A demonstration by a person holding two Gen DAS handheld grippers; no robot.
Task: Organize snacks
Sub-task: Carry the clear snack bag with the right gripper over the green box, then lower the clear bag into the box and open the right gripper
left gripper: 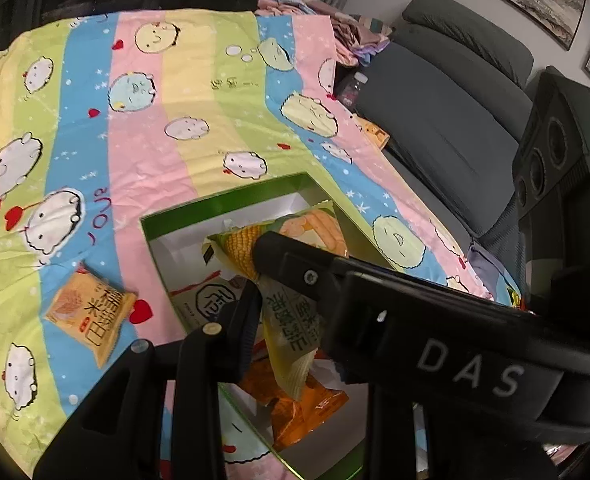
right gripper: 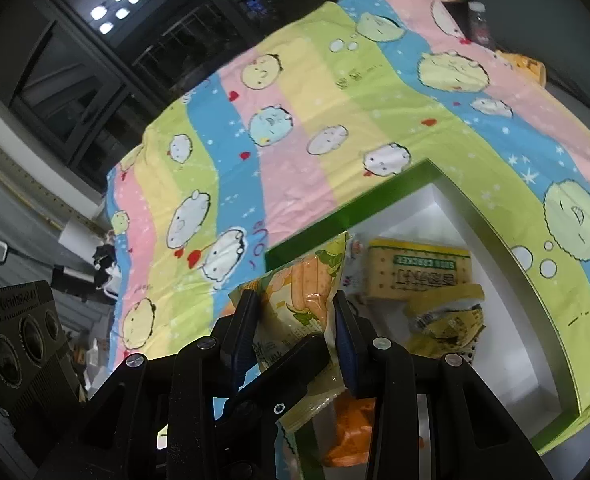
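Both grippers hold one corn snack packet (left gripper: pixel 247 250) over an open green-rimmed box (left gripper: pixel 223 196) with a white inside. In the right wrist view my right gripper (right gripper: pixel 297 320) is shut on the packet (right gripper: pixel 303 284), one pad on each side. In that view a finger of the left gripper crosses the packet's lower end. In the left wrist view my left gripper (left gripper: pixel 271 320) is shut on the packet's lower part, and the right gripper's body hides its right finger. An orange packet (left gripper: pixel 91 316) lies on the striped cloth (left gripper: pixel 143 128), left of the box.
The box (right gripper: pixel 347 208) holds a yellow cracker packet (right gripper: pixel 419 272), a crumpled yellow packet (right gripper: pixel 447 320), an orange packet (right gripper: pixel 351 432) and a white packet (left gripper: pixel 211 300). A grey sofa (left gripper: pixel 455 112), a bottle (left gripper: pixel 353 88) and a clothes pile (left gripper: pixel 335 28) lie beyond the cloth.
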